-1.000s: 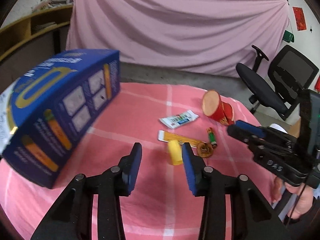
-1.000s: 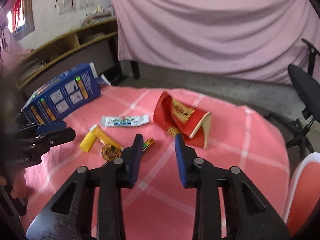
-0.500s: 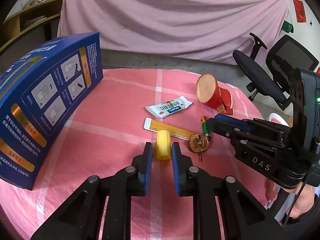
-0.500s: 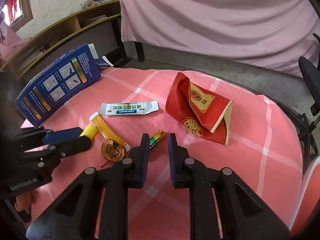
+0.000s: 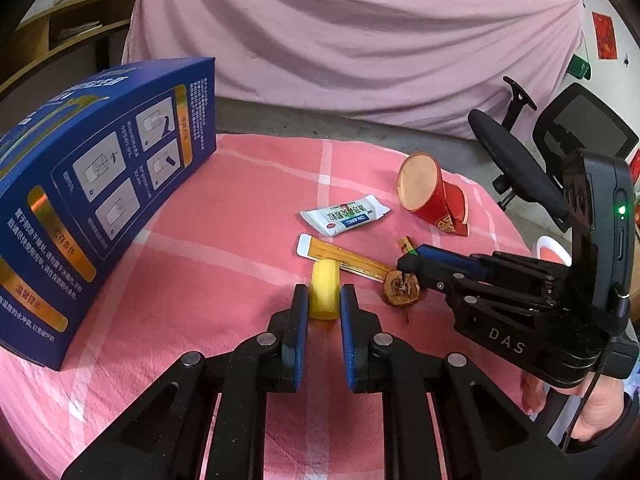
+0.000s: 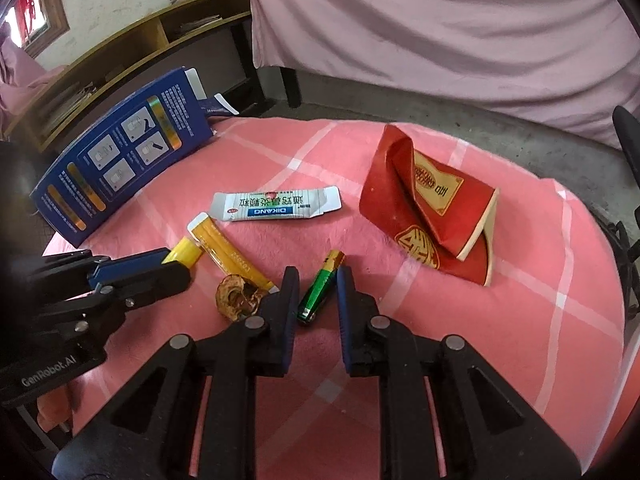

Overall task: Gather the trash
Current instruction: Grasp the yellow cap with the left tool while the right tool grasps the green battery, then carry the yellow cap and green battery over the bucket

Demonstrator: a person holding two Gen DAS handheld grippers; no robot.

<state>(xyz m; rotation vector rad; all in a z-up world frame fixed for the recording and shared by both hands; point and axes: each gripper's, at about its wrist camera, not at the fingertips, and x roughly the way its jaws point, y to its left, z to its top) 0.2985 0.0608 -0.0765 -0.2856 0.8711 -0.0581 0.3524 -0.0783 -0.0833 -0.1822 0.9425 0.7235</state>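
Observation:
On the pink checked tablecloth [image 6: 480, 340] lies a small yellow cylinder [image 5: 325, 286], and my left gripper [image 5: 324, 296] is shut on it, both blue pads against its sides. My right gripper [image 6: 316, 276] stands low over a green and gold battery [image 6: 320, 288]. The battery lies slantwise between the fingers, with a gap at the pads, so this gripper is open. In the left wrist view the right gripper [image 5: 408, 262] reaches in from the right, with the battery's end [image 5: 405, 245] just past its tip. In the right wrist view the left gripper [image 6: 176, 268] holds the yellow cylinder [image 6: 186, 250].
A white sachet [image 6: 276, 207], a yellow strip packet [image 6: 226, 252], a brown dried slice [image 6: 236, 298] and a crushed red paper cup [image 6: 432, 208] lie nearby. A blue box [image 6: 120, 164] stands at the left. An office chair [image 5: 560, 148] and a wooden shelf [image 6: 140, 44] stand beyond.
My left gripper has shut from wide open onto the yellow cylinder. My right gripper has narrowed and come forward and down, so the battery now lies between its fingers.

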